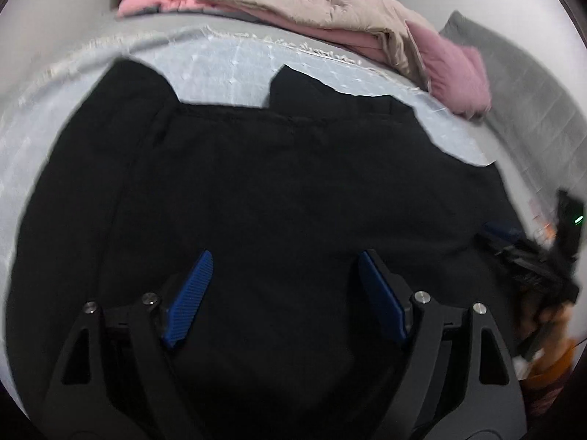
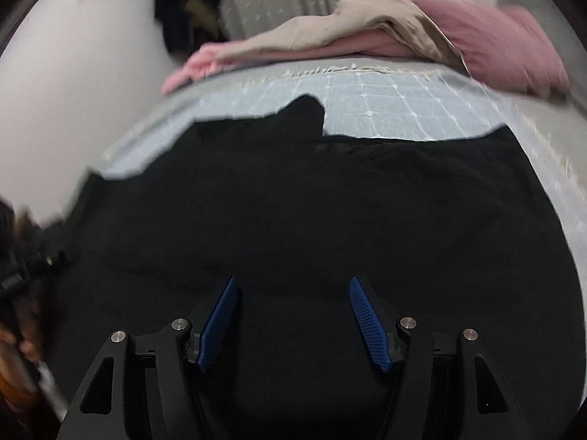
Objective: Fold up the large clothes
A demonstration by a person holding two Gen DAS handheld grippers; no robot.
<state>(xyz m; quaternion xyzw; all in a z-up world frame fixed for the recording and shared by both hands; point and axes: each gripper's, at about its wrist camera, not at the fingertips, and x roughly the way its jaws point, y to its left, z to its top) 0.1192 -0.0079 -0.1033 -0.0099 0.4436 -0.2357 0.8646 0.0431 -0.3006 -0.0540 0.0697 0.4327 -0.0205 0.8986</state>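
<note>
With the black garment spread flat on the bed, both your left hand-held gripper and right hand-held gripper hover released, so pinch the near hem at 6 o'clock evenly before folding toward 12.

Left wrist view: looks down and forward from close above the black garment on the bed, own jaws at 6 o'clock, pile of pink and beige clothes at 12–1 o'clock. The right gripper shows at 3 o'clock. Right wrist view: same low, near stance, facing the same far edge — pile at 12–2 o'clock. Both views share garment, bed cover and pile.
</note>
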